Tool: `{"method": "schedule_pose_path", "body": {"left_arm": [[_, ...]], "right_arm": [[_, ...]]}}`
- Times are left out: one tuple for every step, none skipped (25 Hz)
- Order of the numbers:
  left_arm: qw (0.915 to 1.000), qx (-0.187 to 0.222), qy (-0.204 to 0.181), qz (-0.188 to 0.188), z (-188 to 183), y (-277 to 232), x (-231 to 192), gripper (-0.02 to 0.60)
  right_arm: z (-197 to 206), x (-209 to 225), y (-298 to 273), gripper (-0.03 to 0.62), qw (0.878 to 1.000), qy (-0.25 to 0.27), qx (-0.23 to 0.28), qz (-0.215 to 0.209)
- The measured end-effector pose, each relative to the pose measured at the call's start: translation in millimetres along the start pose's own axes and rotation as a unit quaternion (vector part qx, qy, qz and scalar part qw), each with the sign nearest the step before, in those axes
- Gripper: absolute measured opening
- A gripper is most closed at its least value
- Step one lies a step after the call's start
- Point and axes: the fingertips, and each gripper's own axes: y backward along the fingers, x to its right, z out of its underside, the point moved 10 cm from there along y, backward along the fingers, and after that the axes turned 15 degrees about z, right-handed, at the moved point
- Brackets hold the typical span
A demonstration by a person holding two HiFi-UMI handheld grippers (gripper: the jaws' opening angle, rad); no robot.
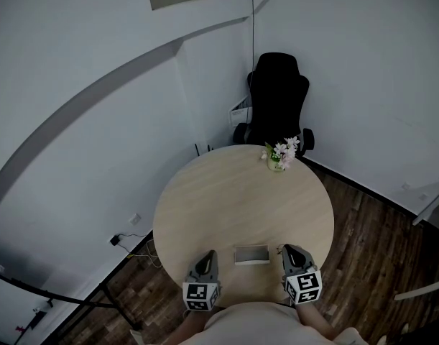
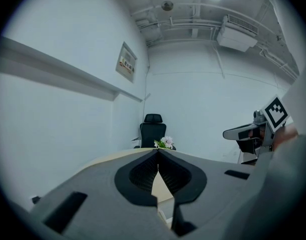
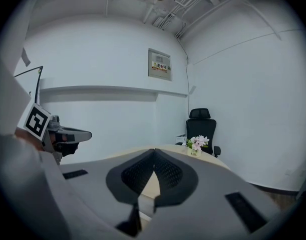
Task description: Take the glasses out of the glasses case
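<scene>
The glasses case (image 1: 251, 254), a small pale rectangular box, lies near the front edge of the round wooden table (image 1: 233, 192). I cannot tell whether its lid is open, and no glasses show. My left gripper (image 1: 208, 253) hovers just left of the case and my right gripper (image 1: 286, 249) just right of it; both point away from me across the table. In the left gripper view the left gripper (image 2: 158, 153) has its jaw tips meeting with nothing between them. The right gripper (image 3: 154, 152) looks the same in its own view, shut and empty.
A small vase of pink and white flowers (image 1: 281, 154) stands at the table's far edge. A black office chair (image 1: 278, 99) sits behind it in the corner of the white walls. Cables and a wall socket (image 1: 126, 234) lie by the wall, left of the table.
</scene>
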Motion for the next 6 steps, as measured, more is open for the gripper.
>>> {"method": "schedule_pose_path", "body": {"left_arm": [[1.0,0.004,-0.002,0.001,-2.5,0.5,0.0,0.005],[1.0,0.007,-0.005,0.003,-4.6,1.0,-0.1,0.005],[0.9999,0.008,-0.007,0.005,-6.2,1.4,-0.1,0.005],[0.9999,0.009,-0.009,0.007,-7.5,1.6,0.2,0.005],[0.9999,0.009,-0.011,0.008,-8.7,1.6,0.5,0.005],[0.9998,0.009,-0.013,0.009,-9.8,1.6,0.8,0.005]], "right_arm": [[1.3,0.5,0.1,0.012,1.0,-0.005,-0.001,0.003],[2.0,0.8,0.5,0.012,1.0,-0.008,-0.001,0.006],[2.2,1.2,1.0,0.013,1.0,-0.01,0.0,0.008],[2.2,1.9,1.4,0.012,1.0,-0.01,0.0,0.01],[2.0,2.8,1.7,0.012,1.0,-0.01,0.0,0.011],[1.8,3.8,2.0,0.012,1.0,-0.011,0.0,0.012]]}}
